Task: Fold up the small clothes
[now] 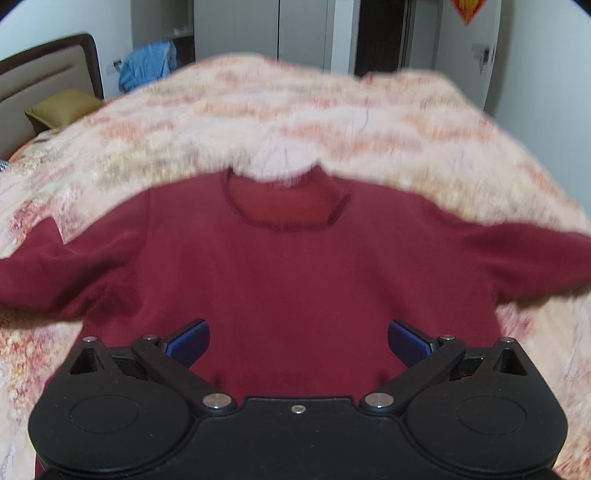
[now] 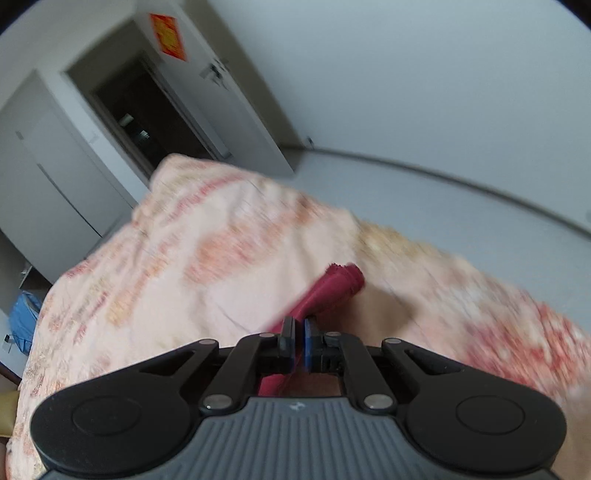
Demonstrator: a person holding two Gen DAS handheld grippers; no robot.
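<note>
The left hand-held gripper [image 1: 299, 341] hangs over the lower body of a dark red sweater [image 1: 288, 273], its blue pads [image 1: 190, 341] spread wide with only fabric below and nothing pinched between them. The sweater lies flat and face up on a bed, both sleeves stretched out sideways, neckline pointing away toward the far edge. The right hand-held gripper [image 2: 300, 341] is clamped tight on a sleeve [image 2: 332, 290] of that sweater, the red cloth running forward from between its pads to a cuff resting on the bedspread [image 2: 221, 240]. The floral peach bedspread covers the whole bed around the garment. Farther out stand a padded headboard [image 1: 40, 70], a yellow-green pillow [image 1: 61, 107], a blue cloth [image 1: 147, 68] draped by the wall, white wardrobe doors [image 1: 273, 29] and an open dark doorway [image 2: 144, 122].
</note>
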